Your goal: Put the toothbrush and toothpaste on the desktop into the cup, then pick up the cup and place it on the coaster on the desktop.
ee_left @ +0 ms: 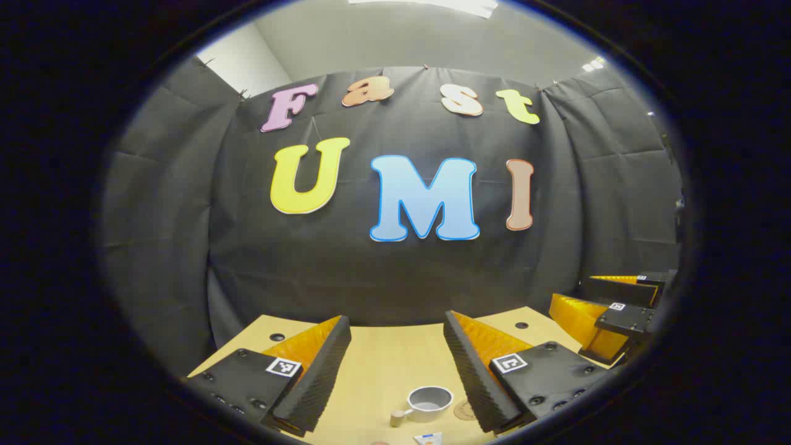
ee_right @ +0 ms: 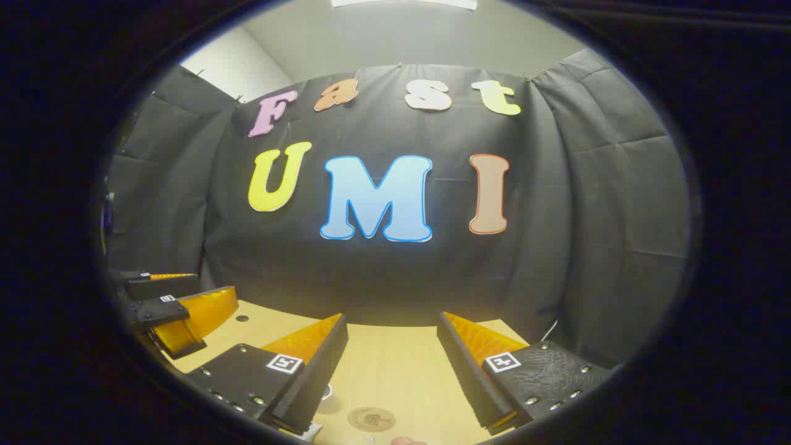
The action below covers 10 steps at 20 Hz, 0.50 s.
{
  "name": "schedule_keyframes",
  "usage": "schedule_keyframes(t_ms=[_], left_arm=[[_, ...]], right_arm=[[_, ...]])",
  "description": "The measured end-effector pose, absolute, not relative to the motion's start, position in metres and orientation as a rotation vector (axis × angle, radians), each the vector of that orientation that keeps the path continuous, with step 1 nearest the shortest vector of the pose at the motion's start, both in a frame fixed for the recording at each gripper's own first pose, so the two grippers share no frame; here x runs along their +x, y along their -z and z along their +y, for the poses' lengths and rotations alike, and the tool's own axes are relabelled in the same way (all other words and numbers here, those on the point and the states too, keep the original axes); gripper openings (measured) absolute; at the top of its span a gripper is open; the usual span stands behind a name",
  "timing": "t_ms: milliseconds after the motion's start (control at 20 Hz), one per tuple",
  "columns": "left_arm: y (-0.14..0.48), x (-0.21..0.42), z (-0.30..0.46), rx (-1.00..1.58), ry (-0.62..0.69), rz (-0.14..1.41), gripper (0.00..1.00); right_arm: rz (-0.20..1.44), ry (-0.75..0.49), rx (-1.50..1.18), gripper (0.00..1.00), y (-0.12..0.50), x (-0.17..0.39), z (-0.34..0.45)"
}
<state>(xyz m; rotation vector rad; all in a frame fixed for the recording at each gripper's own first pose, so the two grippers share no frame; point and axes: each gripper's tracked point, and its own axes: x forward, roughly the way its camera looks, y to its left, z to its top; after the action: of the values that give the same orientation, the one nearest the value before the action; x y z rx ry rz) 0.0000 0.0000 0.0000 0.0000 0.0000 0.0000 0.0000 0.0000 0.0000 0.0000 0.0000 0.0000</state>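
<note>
Both claws hung above the surface [ee_left: 383, 364], level and facing the booth's back wall, nothing taken up yet. Left claw [ee_left: 395, 355] stood wide open, fingers well apart, nothing between them; right claw [ee_right: 392, 349] likewise spread wide and empty. In the left gripper view the right claw also showed off to the right of the cup, farther out, its fingers parted. Landmark: the cup [ee_left: 429, 403], pale grey with a short wooden-looking handle, upright on the surface below and between the left claw's fingers. Its inside looked empty as far as could be made out; neither toothbrush nor toothpaste stood in it. Just right of the cup, touching or nearly so, lay the coaster [ee_left: 465, 410], a flat round disc, half hidden by the left claw's right finger; the same coaster [ee_right: 371, 418] lay in the right gripper view, bare, nothing on it. In front of the cup, at the lower edge, a small white-and-orange end poked in, probably the toothpaste [ee_left: 428, 438]; too little of it visible to be sure. The toothbrush could not be picked out with confidence. Judgement: the task was at its start, the first pick still to come. To do it well, the nearer claw should tip down, line its fingers across the tube's narrow width, close near the middle, then lower it end-first into the cup without knocking the light cup over or onto the coaster.
</note>
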Motion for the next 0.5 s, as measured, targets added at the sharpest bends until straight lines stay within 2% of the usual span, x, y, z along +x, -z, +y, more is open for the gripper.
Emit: schedule_keyframes(t_ms=[200, 500], left_arm=[[0.004, 0.004, 0.001, -0.002, -0.002, 0.016, 0.95], [0.002, 0.021, 0.001, 0.006, -0.016, 0.022, 0.97]], right_arm=[[0.035, -0.004, -0.011, 0.92, 0.009, 0.004, -0.001], [0.037, -0.017, -0.006, 0.92, 0.010, 0.007, 0.003]])
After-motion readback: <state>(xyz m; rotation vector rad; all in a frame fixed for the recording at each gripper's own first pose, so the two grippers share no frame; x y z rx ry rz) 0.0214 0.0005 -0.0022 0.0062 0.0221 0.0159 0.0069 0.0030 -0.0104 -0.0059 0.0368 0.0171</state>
